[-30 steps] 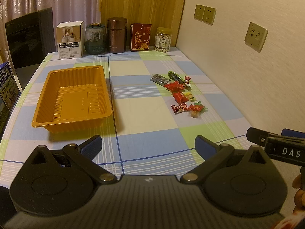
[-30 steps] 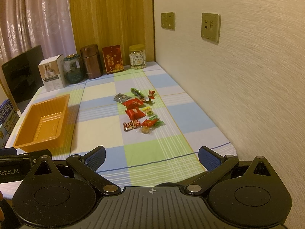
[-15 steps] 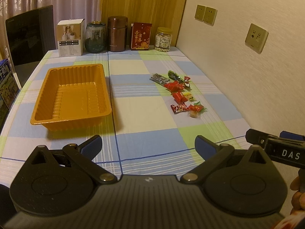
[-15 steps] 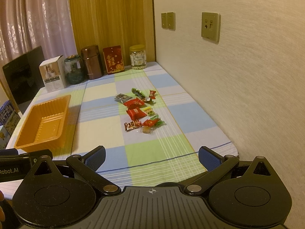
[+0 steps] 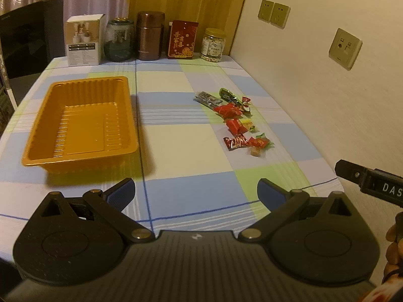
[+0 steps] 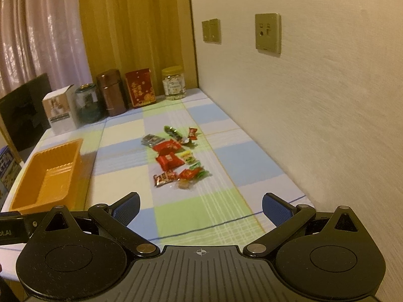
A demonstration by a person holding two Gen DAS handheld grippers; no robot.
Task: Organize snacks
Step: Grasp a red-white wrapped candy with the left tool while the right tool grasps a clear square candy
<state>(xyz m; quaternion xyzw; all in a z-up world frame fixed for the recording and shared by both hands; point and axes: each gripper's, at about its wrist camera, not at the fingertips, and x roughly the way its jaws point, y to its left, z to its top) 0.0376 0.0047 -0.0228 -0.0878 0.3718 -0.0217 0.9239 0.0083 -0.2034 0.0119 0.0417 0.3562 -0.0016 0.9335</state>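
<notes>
An empty orange plastic tray [image 5: 37, 136] sits on the checked tablecloth at the left; it also shows in the right wrist view [image 6: 30, 173]. Several wrapped snacks [image 5: 234, 125] lie scattered near the wall side; in the right wrist view the snacks [image 6: 173, 158] lie ahead of centre. My left gripper [image 5: 196, 193] is open and empty above the table's near edge. My right gripper [image 6: 200, 206] is open and empty, short of the snacks. The right gripper's body [image 5: 370, 182] shows at the right edge of the left wrist view.
A white box [image 5: 84, 41], a glass jar [image 5: 118, 40], a brown canister [image 5: 150, 36], a red packet [image 5: 182, 40] and a nut jar [image 5: 213, 45] line the far edge. A wall [image 5: 327, 75] runs along the right. A dark chair [image 5: 30, 35] stands at the far left.
Both grippers have moved slightly forward over the table; the tray and snacks look a little nearer. Both stay open and empty.
</notes>
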